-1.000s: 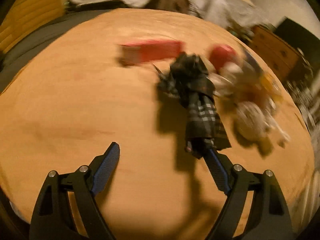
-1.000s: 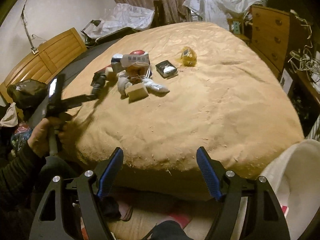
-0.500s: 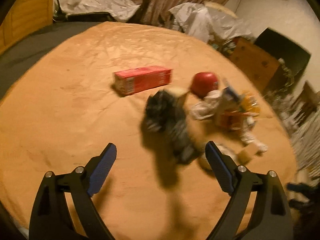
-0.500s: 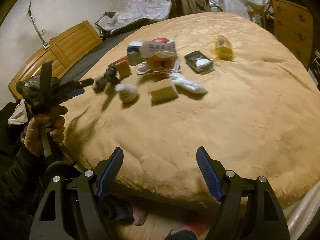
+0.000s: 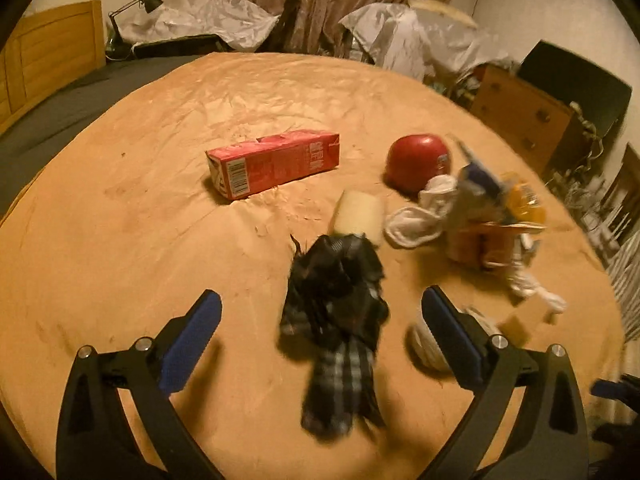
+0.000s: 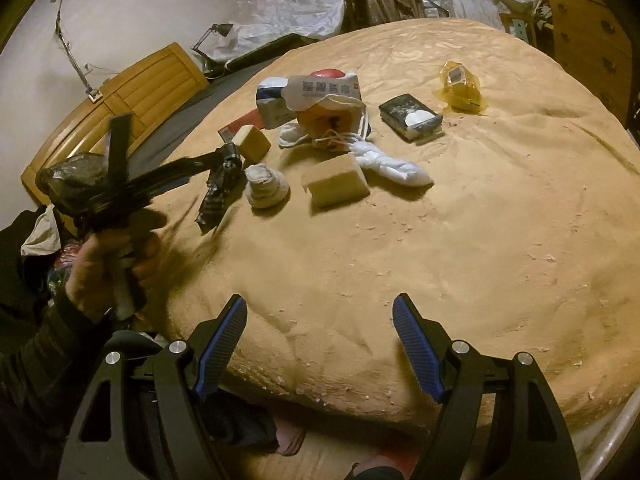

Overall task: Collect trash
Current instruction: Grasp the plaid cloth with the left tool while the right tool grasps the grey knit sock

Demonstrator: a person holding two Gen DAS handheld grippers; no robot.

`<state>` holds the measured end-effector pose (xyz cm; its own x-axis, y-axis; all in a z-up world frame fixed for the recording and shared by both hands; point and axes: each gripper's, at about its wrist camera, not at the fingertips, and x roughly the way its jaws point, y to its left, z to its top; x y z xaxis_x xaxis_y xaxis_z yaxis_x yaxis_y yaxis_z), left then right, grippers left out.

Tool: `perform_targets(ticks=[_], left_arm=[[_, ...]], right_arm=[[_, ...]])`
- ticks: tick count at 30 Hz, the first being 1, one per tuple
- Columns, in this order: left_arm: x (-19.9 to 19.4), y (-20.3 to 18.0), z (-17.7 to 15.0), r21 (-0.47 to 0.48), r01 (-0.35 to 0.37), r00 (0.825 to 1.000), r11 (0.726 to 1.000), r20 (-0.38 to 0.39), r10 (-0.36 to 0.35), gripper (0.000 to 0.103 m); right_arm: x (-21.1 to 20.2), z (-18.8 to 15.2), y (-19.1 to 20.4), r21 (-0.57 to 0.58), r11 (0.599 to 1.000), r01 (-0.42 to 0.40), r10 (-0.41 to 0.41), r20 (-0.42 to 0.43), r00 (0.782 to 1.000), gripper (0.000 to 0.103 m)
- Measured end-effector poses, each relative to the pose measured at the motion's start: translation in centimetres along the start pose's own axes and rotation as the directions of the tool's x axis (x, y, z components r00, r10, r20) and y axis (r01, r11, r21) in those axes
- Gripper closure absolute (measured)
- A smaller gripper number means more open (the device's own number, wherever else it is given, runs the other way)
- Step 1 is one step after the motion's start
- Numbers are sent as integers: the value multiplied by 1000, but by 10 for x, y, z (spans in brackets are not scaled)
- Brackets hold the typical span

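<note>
Trash lies scattered on a tan blanket (image 5: 120, 208). A crumpled black checked wrapper (image 5: 336, 320) sits blurred between my left gripper's (image 5: 320, 298) wide-apart fingers, touching neither. I cannot tell whether it rests on the blanket. Beyond it are a red carton (image 5: 272, 162), a red ball (image 5: 416, 160), a tan block (image 5: 360, 214) and white socks (image 5: 412, 226). My right gripper (image 6: 320, 302) stands open and empty over the bed's near edge. From there I see the wrapper (image 6: 218, 188), a rolled white wad (image 6: 266, 186), a sponge (image 6: 338, 182), a tissue pack (image 6: 320, 92), a black box (image 6: 410, 116) and a yellow wrapper (image 6: 460, 86).
A hand (image 6: 104, 264) holds the left gripper at the bed's left side, with a dark plastic bag (image 6: 72, 178) behind it. A wooden headboard (image 6: 120, 96) and desk lamp (image 5: 136, 8) stand at the back left, and a dresser (image 6: 588, 32) on the right.
The black wrapper hung from the left gripper's right finger a second ago and has come free. The left jaws have spread wider. The right gripper has moved in closer to the bed.
</note>
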<state>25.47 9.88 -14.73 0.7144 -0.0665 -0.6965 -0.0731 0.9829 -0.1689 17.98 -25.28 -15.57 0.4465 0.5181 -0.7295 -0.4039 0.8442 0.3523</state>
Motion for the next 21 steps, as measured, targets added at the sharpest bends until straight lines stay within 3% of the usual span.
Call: perform_targets(ticks=[1,3,6,12,16,21], left_arm=[[6,1,1,7,5,1000,1000,-17,-5,32],[15,3,0,5,44,997,999,-69,-43,50],[9,4,-9,40,75,992,996,-107,-70,60],[-22,16,-29,88,106,982,991,-164,-90,62],[-29,23,-40,155,55,988,986,-154,-31,60],[-28,33,-46,112,51,989,992,-143,-35,59]], right_arm=[[0,0,0,1,1000,0,0,0,1000,27],[1,0,1,2,1000,-2,2,1,1000,27],[3,1,3,-3,1000,-8,8,-2,1000,27],[11,9,18,-38,999,-34,34,-4,999,27],[25,23,38,-92,995,-47,46,-13,999,27],[61,56,74,-206,978,-34,31,-19,999,33]])
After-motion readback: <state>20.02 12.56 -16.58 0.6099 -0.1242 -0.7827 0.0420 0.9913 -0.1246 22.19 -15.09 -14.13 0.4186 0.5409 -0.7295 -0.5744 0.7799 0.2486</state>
